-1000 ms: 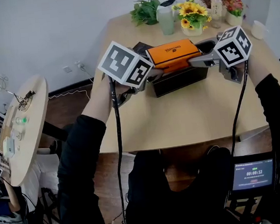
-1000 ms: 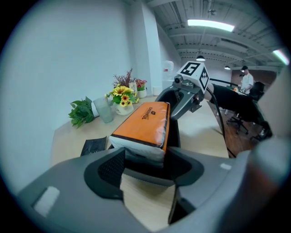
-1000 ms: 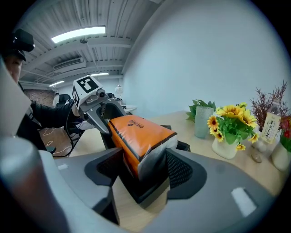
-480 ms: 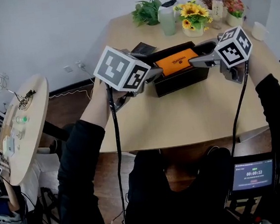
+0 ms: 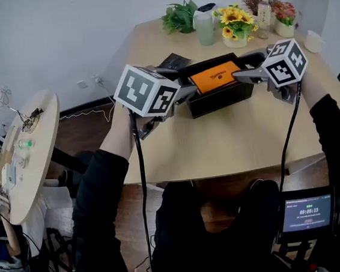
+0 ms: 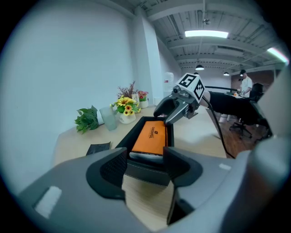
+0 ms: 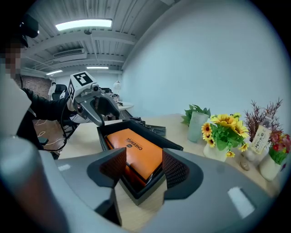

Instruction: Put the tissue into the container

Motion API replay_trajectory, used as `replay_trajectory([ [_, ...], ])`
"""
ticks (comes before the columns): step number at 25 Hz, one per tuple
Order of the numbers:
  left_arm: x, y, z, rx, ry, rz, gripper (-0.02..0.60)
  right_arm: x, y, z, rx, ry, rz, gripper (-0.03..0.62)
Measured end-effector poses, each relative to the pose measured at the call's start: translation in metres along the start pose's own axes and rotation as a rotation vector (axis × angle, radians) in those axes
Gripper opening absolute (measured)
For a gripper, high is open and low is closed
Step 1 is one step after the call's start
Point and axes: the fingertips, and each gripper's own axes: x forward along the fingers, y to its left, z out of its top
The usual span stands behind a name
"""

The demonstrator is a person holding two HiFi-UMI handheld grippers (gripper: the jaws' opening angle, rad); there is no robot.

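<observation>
The orange tissue pack [image 5: 215, 75] lies in the black container [image 5: 220, 97] on the wooden table. My left gripper [image 5: 188, 88] reaches over the container's left end wall. Its pads hold that end of the pack [image 6: 150, 136]. Over the right end comes my right gripper [image 5: 239, 75], gripping the other end of the pack [image 7: 136, 152]. Both pairs of jaws have just been closing, with the pack between them. In the left gripper view the near wall [image 6: 145, 173] shows below my own jaws [image 6: 145, 155]. The right gripper view shows the container's corner [image 7: 138, 197] under my jaws [image 7: 144, 160].
Behind the container stand a sunflower vase [image 5: 235, 26], a pale green tumbler [image 5: 203, 23], a leafy plant [image 5: 178, 17] and more small vases. A black packet [image 5: 174, 60] lies at its back left. A white cup [image 5: 314, 39] sits far right, a round side table [image 5: 27, 153] at left.
The tissue pack has come down from above the container into it, still between both grippers. Both grippers have tipped slightly downward with it.
</observation>
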Motion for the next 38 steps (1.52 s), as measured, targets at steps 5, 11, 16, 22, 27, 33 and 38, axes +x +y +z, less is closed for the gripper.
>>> replay_trajectory([
  [5,0.002,0.004,-0.002,-0.041,-0.075,0.019,0.199,-0.003,0.000,-0.003,-0.007,0.003,-0.027,0.233],
  [11,-0.003,0.013,-0.008,-0.187,-0.203,0.030,0.153,-0.006,0.006,-0.006,-0.025,0.005,-0.047,0.216],
  [16,-0.010,0.008,-0.014,-0.234,-0.251,0.018,0.152,-0.013,0.014,-0.009,-0.023,-0.004,-0.058,0.201],
  [22,-0.035,-0.015,-0.011,-0.240,-0.310,0.003,0.147,-0.037,0.038,0.005,0.010,-0.048,-0.094,0.096],
  [27,-0.048,-0.022,-0.008,-0.204,-0.381,0.083,0.140,-0.055,0.051,0.017,0.076,-0.192,-0.143,0.027],
  [33,-0.060,-0.041,-0.003,-0.216,-0.453,0.091,0.137,-0.079,0.070,0.014,0.145,-0.340,-0.184,0.002],
  [38,-0.068,-0.051,-0.005,-0.204,-0.482,0.117,0.135,-0.094,0.083,0.002,0.185,-0.406,-0.199,0.000],
])
